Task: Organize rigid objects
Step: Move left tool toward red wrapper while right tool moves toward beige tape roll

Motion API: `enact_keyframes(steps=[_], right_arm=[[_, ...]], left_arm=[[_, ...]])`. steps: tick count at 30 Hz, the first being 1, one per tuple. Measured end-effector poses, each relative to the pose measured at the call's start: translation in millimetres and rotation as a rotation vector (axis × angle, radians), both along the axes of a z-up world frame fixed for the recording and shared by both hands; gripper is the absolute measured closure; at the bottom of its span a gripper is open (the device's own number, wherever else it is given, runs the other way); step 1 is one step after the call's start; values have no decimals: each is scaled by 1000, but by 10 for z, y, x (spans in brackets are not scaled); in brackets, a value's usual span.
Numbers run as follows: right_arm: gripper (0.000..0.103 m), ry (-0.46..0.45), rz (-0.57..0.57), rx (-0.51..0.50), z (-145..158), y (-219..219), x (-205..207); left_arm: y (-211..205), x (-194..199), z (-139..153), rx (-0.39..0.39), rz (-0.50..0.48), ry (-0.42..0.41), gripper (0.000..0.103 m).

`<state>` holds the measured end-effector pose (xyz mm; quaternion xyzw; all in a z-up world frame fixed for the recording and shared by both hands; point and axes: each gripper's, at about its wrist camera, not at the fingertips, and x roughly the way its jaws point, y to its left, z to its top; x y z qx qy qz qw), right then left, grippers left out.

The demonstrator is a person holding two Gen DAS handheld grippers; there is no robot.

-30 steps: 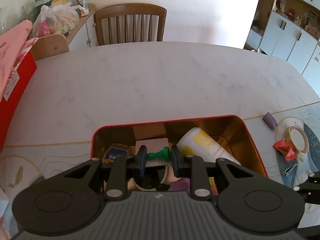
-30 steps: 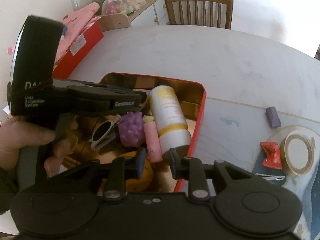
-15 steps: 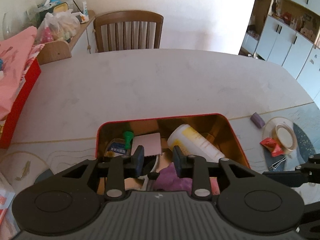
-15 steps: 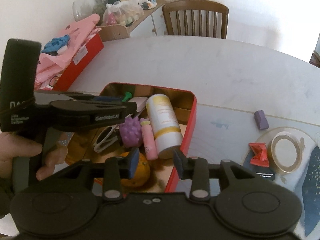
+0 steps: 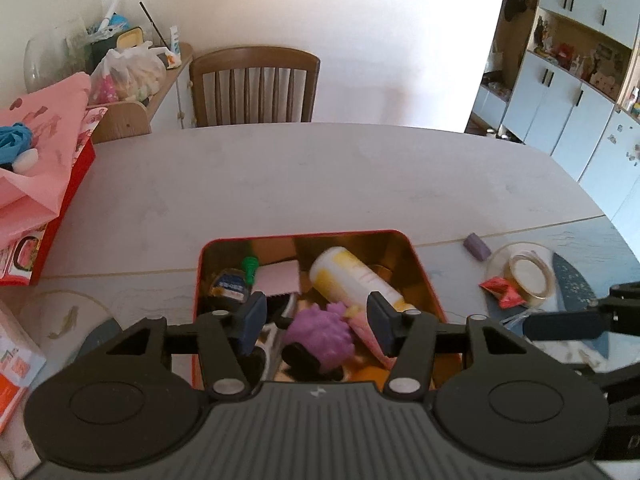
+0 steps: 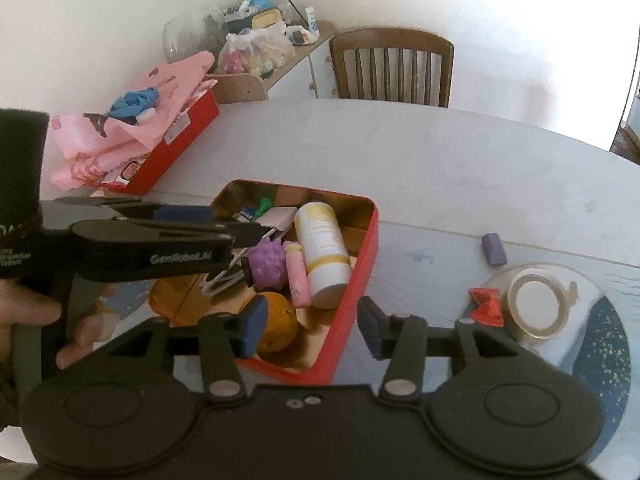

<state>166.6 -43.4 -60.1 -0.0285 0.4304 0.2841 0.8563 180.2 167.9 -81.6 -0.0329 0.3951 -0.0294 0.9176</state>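
Nearest the left wrist camera, the left gripper (image 5: pixel 316 322) stands wide open and empty, having held the green chess pawn (image 5: pixel 250 270) a second ago. The pawn now lies in the red tin (image 5: pixel 424 276), far-left corner: one item stowed. The right gripper (image 6: pixel 308 326) is likewise wide open, empty. Beyond, tape roll (image 6: pixel 538 306) and purple block (image 6: pixel 494 249) await on the table (image 5: pixel 320 176).

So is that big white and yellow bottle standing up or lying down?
Lying down. The bottle rests on its side inside the red tin, beside the pink tube.
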Motion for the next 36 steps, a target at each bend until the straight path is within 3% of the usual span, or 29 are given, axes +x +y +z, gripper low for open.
enact_keyframes(steps=[3, 10, 13, 23, 29, 36], right_arm=[[44, -22, -6, 16, 45, -128, -54], [38, -43, -57, 51, 99, -471, -97], [28, -61, -71, 72, 126, -634, -117], [15, -85, -94, 112, 147, -1217, -114], [3, -82, -111, 114, 87, -1552, -41], [0, -72, -123, 87, -10, -1884, 129]], left_arm=[[-60, -119, 51, -11, -5, -9, 39], [-271, -347, 146, -23, -19, -28, 39], [-388, -405, 190, -35, -19, -35, 35], [-864, -535, 268, -32, -29, -63, 32], [-1152, -509, 254, -24, -16, -65, 22], [-1492, -407, 157, -27, 5, -55, 19]])
